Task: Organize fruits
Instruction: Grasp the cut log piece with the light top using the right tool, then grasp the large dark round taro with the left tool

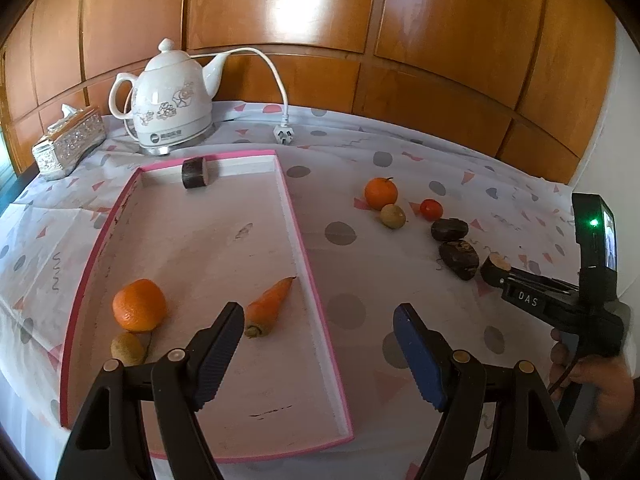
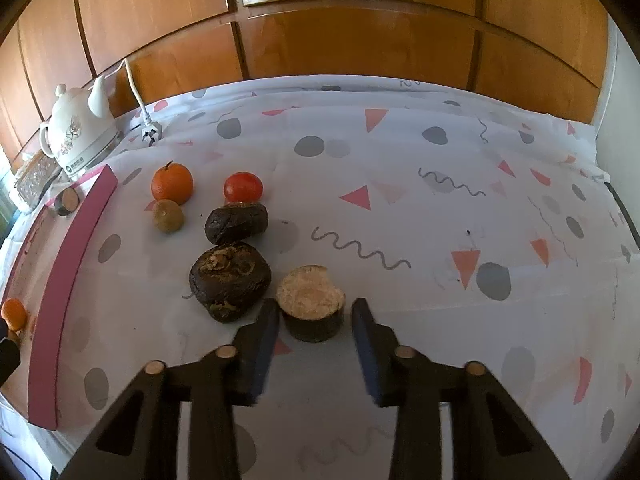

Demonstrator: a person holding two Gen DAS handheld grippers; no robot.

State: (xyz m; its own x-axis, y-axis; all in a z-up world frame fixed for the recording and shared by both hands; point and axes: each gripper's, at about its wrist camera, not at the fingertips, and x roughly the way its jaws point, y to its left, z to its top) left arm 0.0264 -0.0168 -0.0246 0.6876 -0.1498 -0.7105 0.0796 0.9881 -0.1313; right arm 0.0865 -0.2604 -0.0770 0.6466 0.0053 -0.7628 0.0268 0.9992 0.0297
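My left gripper (image 1: 318, 314) hangs open and empty over the right wall of the pink tray (image 1: 304, 248). In the tray lie an orange (image 1: 139, 305), a carrot (image 1: 269, 304), a small brownish fruit (image 1: 127, 347) and a dark cut piece (image 1: 195, 173). On the cloth to the right sit an orange (image 2: 172, 183), a tomato (image 2: 243, 187), a greenish fruit (image 2: 168, 216) and two dark lumps (image 2: 236, 222) (image 2: 229, 280). My right gripper (image 2: 315, 308) straddles a dark cut stub (image 2: 310, 300) with a pale top. Its left pad is at the stub's side. A narrow gap shows at the right pad.
A white kettle (image 1: 172, 108) with its cord and plug (image 1: 285, 134) stands at the back left, beside a silver tissue box (image 1: 68, 142). Wooden panelling closes the far side. A person's hand (image 1: 592, 380) holds the right gripper's handle.
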